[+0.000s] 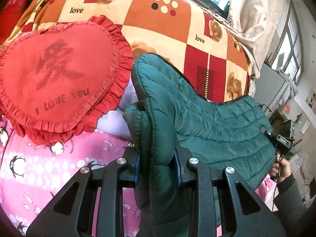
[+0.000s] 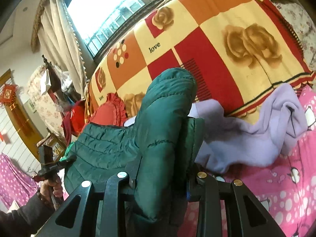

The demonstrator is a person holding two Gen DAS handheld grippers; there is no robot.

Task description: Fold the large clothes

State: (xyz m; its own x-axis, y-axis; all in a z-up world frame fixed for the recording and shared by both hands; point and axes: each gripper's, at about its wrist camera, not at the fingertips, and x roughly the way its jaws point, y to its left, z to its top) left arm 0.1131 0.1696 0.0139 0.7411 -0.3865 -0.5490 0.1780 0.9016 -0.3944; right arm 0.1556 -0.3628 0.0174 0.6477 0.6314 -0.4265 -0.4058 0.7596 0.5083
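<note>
Jacket (image 1: 207,122), green and quilted, hangs in the air above the pink penguin sheet (image 1: 39,169), stretched between my left gripper (image 1: 158,165) and right gripper (image 2: 162,179), each clamped on a bunched edge. I should keep both grips level and taut, lowering it flat short of the red heart pillow (image 1: 59,75) and lilac garment (image 2: 246,134).
</note>
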